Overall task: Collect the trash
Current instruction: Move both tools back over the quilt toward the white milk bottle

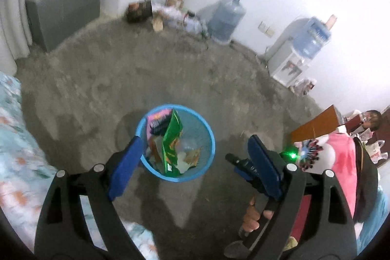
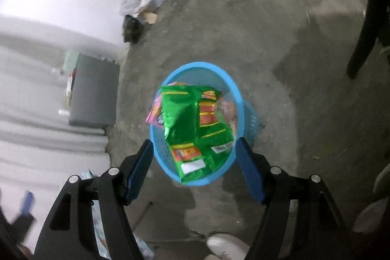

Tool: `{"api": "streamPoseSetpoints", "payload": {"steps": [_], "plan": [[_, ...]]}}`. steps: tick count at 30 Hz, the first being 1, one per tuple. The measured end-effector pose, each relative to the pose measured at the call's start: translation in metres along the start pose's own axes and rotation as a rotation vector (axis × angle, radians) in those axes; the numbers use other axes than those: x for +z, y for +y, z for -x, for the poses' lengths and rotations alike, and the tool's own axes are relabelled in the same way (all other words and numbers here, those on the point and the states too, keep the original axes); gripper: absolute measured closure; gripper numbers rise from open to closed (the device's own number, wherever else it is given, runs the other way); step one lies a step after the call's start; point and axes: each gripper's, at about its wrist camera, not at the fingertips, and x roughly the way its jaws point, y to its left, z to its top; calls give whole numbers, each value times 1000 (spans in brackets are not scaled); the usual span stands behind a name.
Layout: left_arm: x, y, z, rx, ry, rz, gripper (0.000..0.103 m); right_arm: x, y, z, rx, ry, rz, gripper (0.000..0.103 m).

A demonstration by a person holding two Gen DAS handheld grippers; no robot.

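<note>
Both grippers point down at a blue mesh bin (image 1: 175,143) standing on the bare grey floor (image 1: 121,79).

Left gripper (image 1: 195,157): jaws spread wide, nothing between the pads. The bin appears in the gap between them, lower down on the floor and not touched.

Right gripper (image 2: 195,157): jaws stand apart with no contact on anything. A green snack bag (image 2: 192,128) lies across the mouth of the bin, its lower end overlapping the near rim; whether it rests on the rim or is in free fall cannot be determined. A pink wrapper (image 2: 153,113) is partly hidden beneath it.

In the left wrist view the green bag stands on edge inside the bin, with the pink wrapper behind it and pale scraps at the bottom that are too blurred to identify. The right gripper's body shows at the right of that view, held by a hand (image 1: 253,216) that is partly covered by the left gripper's frame.

A water jug (image 1: 226,18) stands against the far wall. A bedsheet (image 1: 14,133) is cut off at the left edge.
</note>
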Motion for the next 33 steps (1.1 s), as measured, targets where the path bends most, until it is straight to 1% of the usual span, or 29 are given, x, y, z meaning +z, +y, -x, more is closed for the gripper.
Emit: {"api": "streamPoseSetpoints", "payload": {"steps": [1, 4, 6, 8, 9, 12, 14, 16, 18, 20, 23, 25, 30, 33], "plan": [[0, -2, 15, 5, -21, -6, 20, -8, 13, 12, 1, -11, 52, 35], [-10, -2, 67, 27, -86, -1, 19, -27, 58, 30, 23, -34, 191, 34], [-21, 0, 100, 34, -118, -2, 19, -40, 85, 43, 38, -42, 277, 30], [-37, 5, 140, 48, -157, -6, 18, -59, 117, 62, 57, -62, 393, 26], [-43, 7, 153, 50, -172, -6, 18, -65, 126, 66, 52, -68, 423, 24], [-68, 21, 205, 66, -236, 5, 17, -95, 168, 86, 14, -78, 577, 21], [-83, 33, 237, 92, -280, 20, 16, -115, 189, 96, 6, -83, 658, 16], [-103, 47, 272, 144, -346, 42, 14, -133, 205, 106, 27, -79, 713, 14], [-118, 58, 293, 185, -388, 66, 14, -150, 220, 116, 46, -60, 752, 11], [-138, 71, 317, 243, -424, 108, 13, -162, 231, 122, 49, -54, 774, 11], [-164, 87, 345, 330, -453, 139, 13, -184, 253, 131, 35, -59, 844, 8], [-183, 97, 362, 389, -464, 152, 13, -201, 264, 137, 41, -73, 899, 7], [-218, 123, 392, 502, -474, 213, 13, -244, 296, 152, 10, -130, 1020, 6], [-243, 139, 411, 553, -505, 278, 13, -264, 309, 155, 10, -142, 1073, 6]]}}
